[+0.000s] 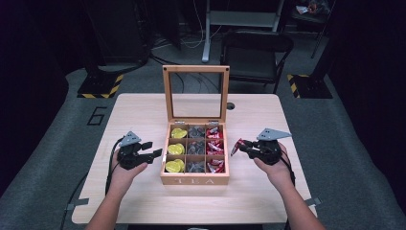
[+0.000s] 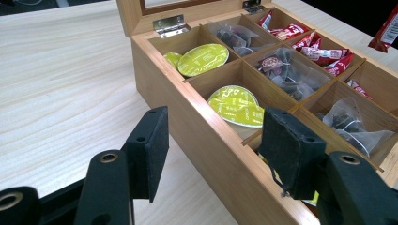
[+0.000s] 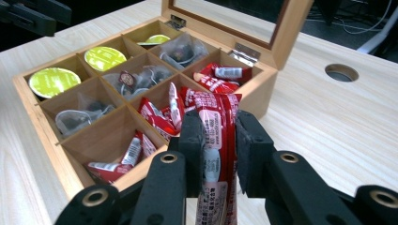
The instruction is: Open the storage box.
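The right gripper (image 1: 241, 145) holds a red sachet (image 3: 213, 140) clamped between its two pads, which press on the packet's flat faces. In the right gripper view the sachet stands upright in the grip, its top end reaching past the fingertips toward twelve o'clock and its lower end running down between the jaws toward six. In the high view it sits at three o'clock from the wooden tea box (image 1: 194, 180), just off the box's right wall and above the table (image 1: 143, 110).

The left gripper (image 1: 152, 151) rests at nine o'clock from the box with its jaws partly apart and nothing between them. In the left gripper view one pad (image 2: 290, 154) lies over the box's near rim, while the other stands over the bare tabletop.
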{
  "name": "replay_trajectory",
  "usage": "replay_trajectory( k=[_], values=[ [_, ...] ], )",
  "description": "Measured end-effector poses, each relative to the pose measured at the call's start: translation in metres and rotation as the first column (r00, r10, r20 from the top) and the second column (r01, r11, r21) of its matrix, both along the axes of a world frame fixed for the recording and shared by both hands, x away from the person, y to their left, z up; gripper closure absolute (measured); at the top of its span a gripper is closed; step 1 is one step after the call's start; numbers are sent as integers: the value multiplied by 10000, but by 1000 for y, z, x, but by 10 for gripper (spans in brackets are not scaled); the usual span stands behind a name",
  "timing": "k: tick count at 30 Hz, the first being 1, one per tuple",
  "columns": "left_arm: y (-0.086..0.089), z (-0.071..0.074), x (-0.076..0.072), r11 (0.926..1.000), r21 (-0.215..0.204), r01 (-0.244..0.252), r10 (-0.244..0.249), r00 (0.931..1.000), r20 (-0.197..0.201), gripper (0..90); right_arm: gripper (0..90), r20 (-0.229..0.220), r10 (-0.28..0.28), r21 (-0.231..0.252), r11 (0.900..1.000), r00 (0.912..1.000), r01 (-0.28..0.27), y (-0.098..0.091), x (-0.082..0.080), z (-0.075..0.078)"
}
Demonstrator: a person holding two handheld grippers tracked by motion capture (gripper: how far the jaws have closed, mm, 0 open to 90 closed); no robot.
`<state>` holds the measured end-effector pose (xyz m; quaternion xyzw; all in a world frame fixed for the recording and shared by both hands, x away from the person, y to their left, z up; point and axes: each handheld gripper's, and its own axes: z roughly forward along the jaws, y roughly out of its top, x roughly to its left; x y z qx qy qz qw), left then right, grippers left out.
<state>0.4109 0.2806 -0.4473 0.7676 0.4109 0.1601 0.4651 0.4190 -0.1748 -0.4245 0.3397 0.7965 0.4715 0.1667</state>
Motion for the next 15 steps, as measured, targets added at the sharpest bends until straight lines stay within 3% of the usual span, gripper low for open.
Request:
replay_trajectory(
  k=[15],
  values=[
    [1, -1, 0, 10000, -17, -82, 82, 10000, 46, 425, 742, -97, -514, -232, 9984, 9986, 512, -15, -4, -16]
  ],
)
